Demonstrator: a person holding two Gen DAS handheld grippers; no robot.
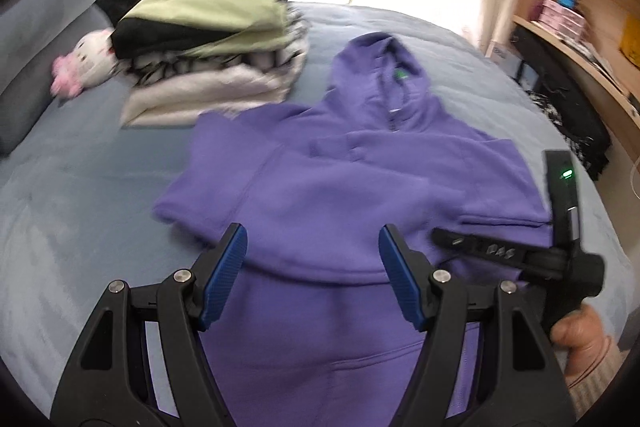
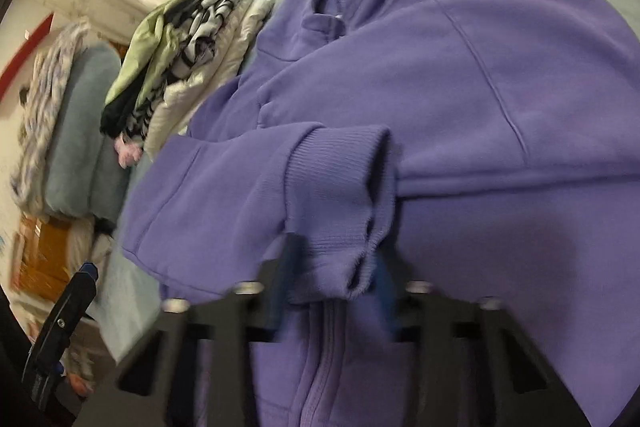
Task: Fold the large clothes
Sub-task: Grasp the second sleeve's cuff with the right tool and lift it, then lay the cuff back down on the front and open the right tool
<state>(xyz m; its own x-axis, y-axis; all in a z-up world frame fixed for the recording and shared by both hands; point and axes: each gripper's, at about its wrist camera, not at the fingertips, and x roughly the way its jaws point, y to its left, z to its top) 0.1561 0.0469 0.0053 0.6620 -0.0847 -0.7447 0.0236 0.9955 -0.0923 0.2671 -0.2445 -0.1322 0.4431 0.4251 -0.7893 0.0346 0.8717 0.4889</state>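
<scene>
A purple hoodie (image 1: 340,187) lies front up on the blue-grey bed (image 1: 80,187), hood pointing away, both sleeves folded across the chest. My left gripper (image 1: 312,259) is open and empty, hovering above the hoodie's lower body. My right gripper (image 2: 334,279) is shut on the ribbed cuff (image 2: 340,187) of a sleeve and holds it over the hoodie (image 2: 480,87). The right gripper also shows at the right in the left wrist view (image 1: 460,241). The left gripper shows at the lower left of the right wrist view (image 2: 64,323).
A pile of folded clothes (image 1: 212,47) sits at the far left of the bed, also seen in the right wrist view (image 2: 180,47). A white plush toy (image 1: 84,63) and blue pillows (image 1: 40,27) lie left. Wooden shelves (image 1: 580,7) stand right.
</scene>
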